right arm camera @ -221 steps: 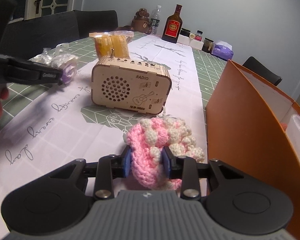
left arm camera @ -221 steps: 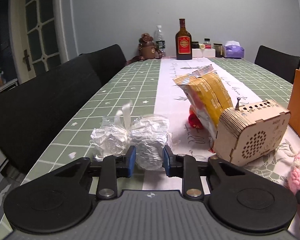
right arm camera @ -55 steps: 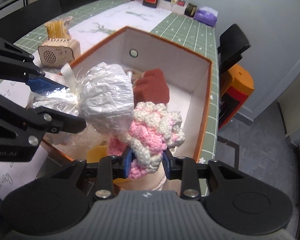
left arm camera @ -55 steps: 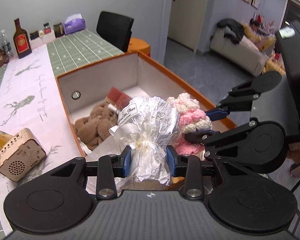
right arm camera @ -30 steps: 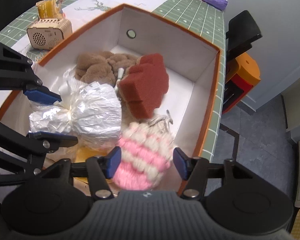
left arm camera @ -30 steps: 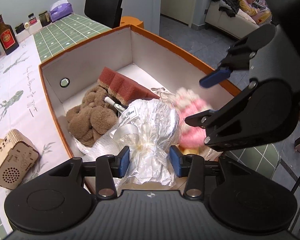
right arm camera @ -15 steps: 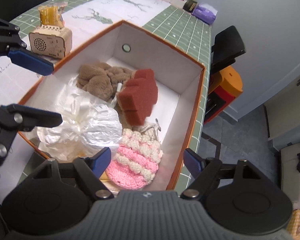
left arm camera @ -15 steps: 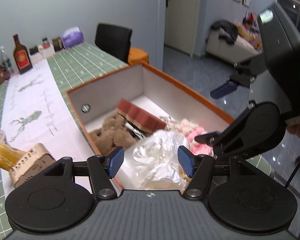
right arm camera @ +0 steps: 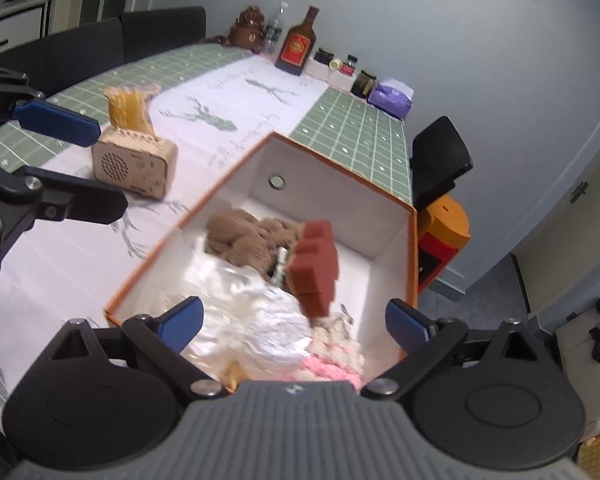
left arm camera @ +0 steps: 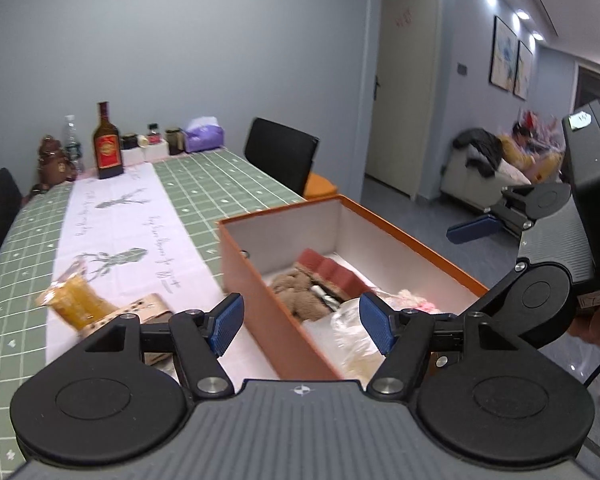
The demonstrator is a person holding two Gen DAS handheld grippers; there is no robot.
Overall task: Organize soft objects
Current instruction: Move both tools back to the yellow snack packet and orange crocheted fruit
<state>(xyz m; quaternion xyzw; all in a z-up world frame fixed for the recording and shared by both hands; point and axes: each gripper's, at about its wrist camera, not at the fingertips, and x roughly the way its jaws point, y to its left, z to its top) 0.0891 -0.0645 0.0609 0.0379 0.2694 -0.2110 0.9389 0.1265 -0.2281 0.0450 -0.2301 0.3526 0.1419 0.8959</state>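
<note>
L gripper [left arm camera: 300, 322] & R gripper [right arm camera: 296, 326]: both tilted down, fingers spreading wider, nothing btw them.

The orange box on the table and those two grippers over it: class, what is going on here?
A person is sorting soft things into the orange box with a handheld gripper in each hand. In it lie a brown plush toy, a red sponge, a crinkly wrapped bundle and a pink and cream crocheted piece. The left gripper and right gripper hang above the box with nothing between their jaws, which are opening. The wooden radio and yellow packet sit on the table outside it.
</note>
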